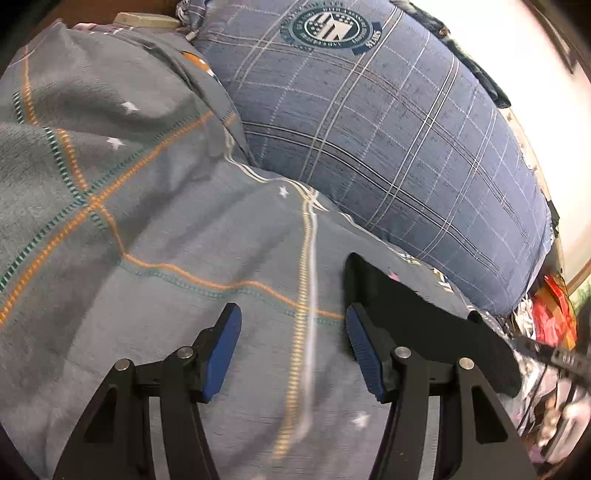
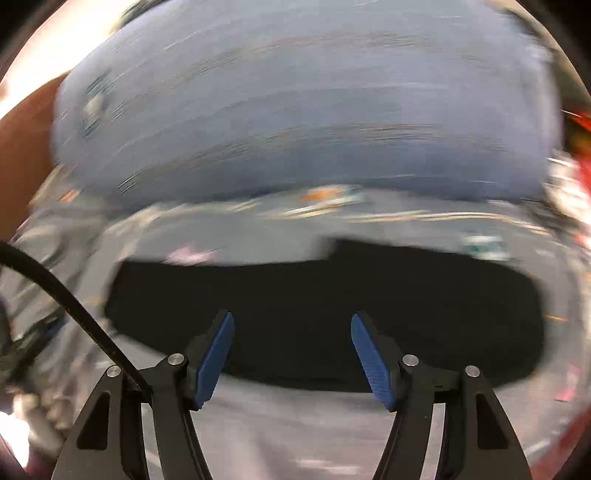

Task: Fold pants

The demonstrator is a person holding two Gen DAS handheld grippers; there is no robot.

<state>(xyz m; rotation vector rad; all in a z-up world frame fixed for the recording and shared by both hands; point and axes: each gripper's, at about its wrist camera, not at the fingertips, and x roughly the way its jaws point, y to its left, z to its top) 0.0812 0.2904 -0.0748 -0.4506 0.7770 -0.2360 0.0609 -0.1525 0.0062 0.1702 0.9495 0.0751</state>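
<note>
This is a bedroom in a home, with the work done on a bed. A grey bedspread (image 1: 147,229) with orange and teal stitched lines and small white stars covers the near and left part of the scene. A large blue plaid pillow (image 1: 388,147) bearing a round teal-and-white emblem lies across the far side, resting on that cover. A brown wooden headboard (image 1: 92,11) shows at the far left, behind the bedding. At the right edge sits a heap of red and mixed-colour household clutter (image 1: 554,321), with a pale wall (image 1: 517,48) beyond the pillow.
</note>
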